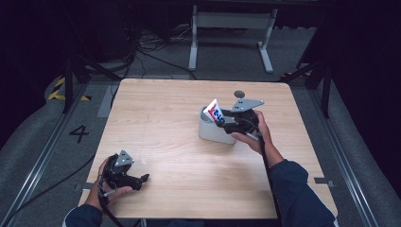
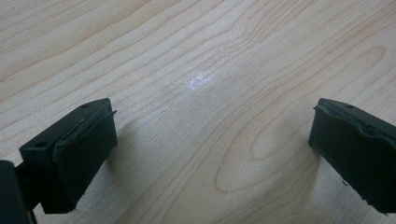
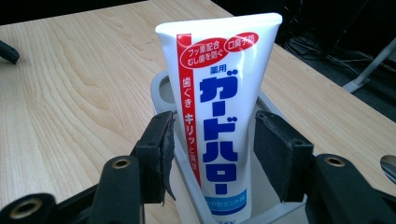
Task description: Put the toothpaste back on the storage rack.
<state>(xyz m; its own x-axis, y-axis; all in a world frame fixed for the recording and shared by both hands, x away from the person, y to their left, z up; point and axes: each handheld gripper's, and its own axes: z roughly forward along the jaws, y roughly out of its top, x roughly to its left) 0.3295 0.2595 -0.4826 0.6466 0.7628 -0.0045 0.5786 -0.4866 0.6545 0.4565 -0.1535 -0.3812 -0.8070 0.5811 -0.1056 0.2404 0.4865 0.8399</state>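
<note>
A white toothpaste tube (image 1: 215,112) (image 3: 219,84) with red and blue print stands tilted in a grey holder (image 1: 210,132) (image 3: 161,91) right of the table's middle. My right gripper (image 1: 222,118) (image 3: 215,140) is shut on the tube's lower half, one pad against each side. My left gripper (image 1: 144,178) (image 2: 212,149) rests low at the front left of the table (image 1: 179,156), open, with bare wood between its jaws. The tube's bottom end is hidden inside the holder.
A small grey disc (image 1: 239,93) (image 3: 390,165) lies on the table behind the holder. A grey metal stand (image 1: 231,21) and cables (image 1: 151,47) are on the floor beyond the far edge. Wide bare wood spans the table's left and front.
</note>
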